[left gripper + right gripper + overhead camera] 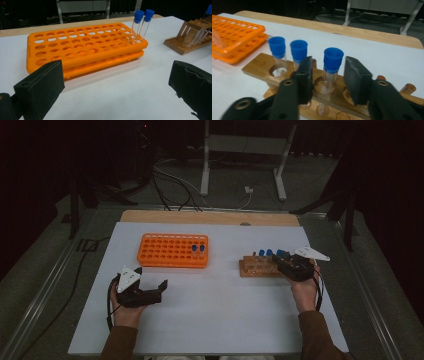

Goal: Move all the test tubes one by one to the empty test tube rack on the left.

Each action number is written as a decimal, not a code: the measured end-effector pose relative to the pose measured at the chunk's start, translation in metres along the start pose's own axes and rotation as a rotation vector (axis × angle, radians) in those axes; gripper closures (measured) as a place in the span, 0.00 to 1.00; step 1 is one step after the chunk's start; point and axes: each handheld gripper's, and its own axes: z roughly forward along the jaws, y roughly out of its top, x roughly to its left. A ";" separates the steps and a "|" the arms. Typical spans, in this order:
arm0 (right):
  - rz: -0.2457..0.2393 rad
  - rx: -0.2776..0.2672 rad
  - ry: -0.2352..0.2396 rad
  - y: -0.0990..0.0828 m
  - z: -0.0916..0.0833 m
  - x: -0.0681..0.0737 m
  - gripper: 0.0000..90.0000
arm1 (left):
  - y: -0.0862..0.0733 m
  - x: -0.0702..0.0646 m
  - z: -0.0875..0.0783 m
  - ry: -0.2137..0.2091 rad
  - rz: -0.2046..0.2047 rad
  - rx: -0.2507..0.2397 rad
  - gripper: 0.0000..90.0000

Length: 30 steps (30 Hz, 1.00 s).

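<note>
Your right gripper (327, 75) has its jaws narrowed around the rightmost blue-capped tube (331, 67) in the wooden rack (259, 66), with gaps still showing on both sides. Center the glass between the pads, close gently below the cap, then lift straight up. Your left gripper (112, 85) waits wide open near the orange rack (82, 47).

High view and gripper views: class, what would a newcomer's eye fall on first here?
The bright orange rack at the table's middle left, with two blue-capped tubes upright at one end. Then the right gripper at the wooden rack, its jaws either side of a blue-capped tube, gaps showing.
</note>
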 end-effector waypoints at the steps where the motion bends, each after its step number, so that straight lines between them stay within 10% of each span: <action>1: 0.001 0.002 0.003 0.000 0.001 0.000 0.70 | 0.000 0.000 0.000 0.001 0.000 0.000 0.01; 30: -0.060 -0.026 -0.013 0.005 0.000 0.009 0.86 | -0.001 -0.002 0.001 -0.003 -0.002 0.003 0.01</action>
